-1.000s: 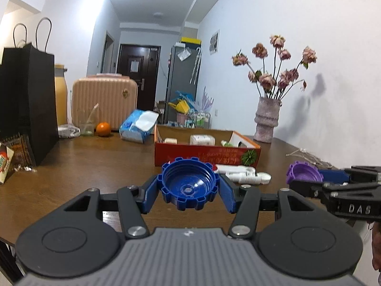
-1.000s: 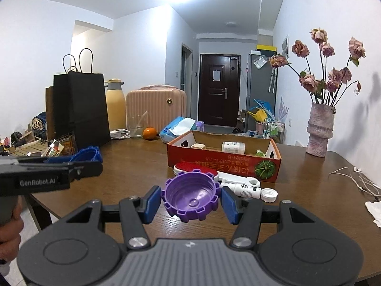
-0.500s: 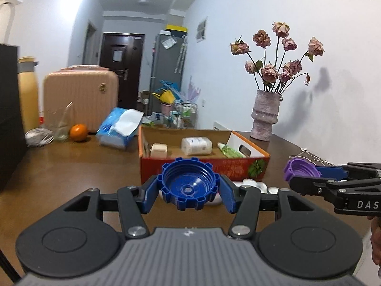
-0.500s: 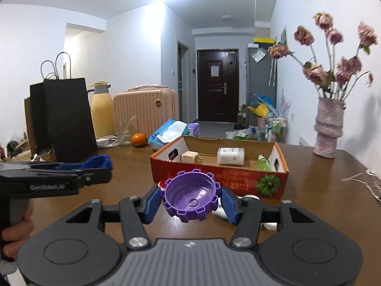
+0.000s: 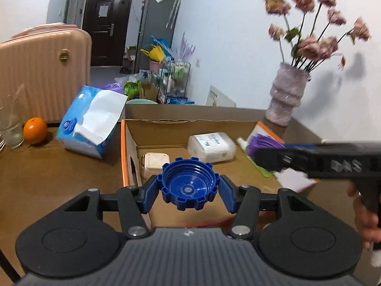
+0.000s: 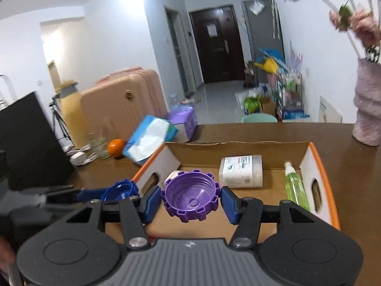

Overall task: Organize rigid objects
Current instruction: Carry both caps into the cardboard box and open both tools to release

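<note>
- The left gripper [image 5: 188, 189] pinches a blue notched cap [image 5: 189, 186] (hollow side up), held above the near-left part of the cardboard box [image 5: 190, 128].
- The right gripper [image 6: 189, 199] clamps a purple notched cap [image 6: 190, 195] above the same box's interior.

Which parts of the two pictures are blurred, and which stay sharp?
Left wrist view: the blue cap in the left gripper is sharp; the right gripper crossing at the side and the flowers are smeared. Right wrist view: the purple cap is sharp; the suitcase and flowers are blurred.
</note>
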Available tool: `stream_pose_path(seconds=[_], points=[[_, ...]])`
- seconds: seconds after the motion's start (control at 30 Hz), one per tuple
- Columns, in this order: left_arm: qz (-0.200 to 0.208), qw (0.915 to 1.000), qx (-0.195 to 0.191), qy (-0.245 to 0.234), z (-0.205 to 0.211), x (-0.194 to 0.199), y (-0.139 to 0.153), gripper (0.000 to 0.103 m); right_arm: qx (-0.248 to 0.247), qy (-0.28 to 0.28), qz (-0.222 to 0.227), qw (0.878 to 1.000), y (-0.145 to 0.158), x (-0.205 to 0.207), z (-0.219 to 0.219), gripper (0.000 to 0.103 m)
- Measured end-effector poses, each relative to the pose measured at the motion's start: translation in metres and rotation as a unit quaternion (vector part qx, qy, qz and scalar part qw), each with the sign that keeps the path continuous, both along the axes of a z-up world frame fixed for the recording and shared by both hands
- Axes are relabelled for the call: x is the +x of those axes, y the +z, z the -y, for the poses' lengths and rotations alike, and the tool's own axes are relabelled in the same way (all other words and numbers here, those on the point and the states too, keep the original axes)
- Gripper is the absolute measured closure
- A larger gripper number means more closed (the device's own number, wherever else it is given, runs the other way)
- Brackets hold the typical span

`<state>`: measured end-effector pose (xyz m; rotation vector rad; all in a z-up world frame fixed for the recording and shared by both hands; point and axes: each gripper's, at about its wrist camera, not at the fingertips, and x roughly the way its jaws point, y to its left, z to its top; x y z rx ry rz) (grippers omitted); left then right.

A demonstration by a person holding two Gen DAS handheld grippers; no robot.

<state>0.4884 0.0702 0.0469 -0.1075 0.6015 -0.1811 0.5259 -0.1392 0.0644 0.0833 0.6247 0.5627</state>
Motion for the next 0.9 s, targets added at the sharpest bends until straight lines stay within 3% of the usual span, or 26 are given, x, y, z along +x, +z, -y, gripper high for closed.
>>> stream_pose_path(seconds=[0.13, 0.4, 0.67, 0.9], points=[[-0.014, 0.9998, 0.013, -0.006, -0.002, 0.032, -0.012, 0.047, -0.025, 0.004, -0.028, 0.999, -0.016, 0.057, -0.031, 0.048], [-0.022, 0.9989, 0.023, -0.035, -0.008, 0.059, -0.033, 0.047, -0.081, 0.015, -0.061, 0.995, -0.056, 0.118, -0.078, 0.048], [-0.022, 0.9988, 0.022, -0.038, -0.013, 0.059, -0.041, 0.042, -0.119, 0.012, -0.054, 0.991, -0.063, 0.132, -0.096, 0.048], [-0.02, 0.9993, 0.02, -0.024, -0.018, 0.048, -0.029, 0.04, -0.11, 0.004, -0.057, 0.992, -0.053, 0.129, -0.085, 0.045]])
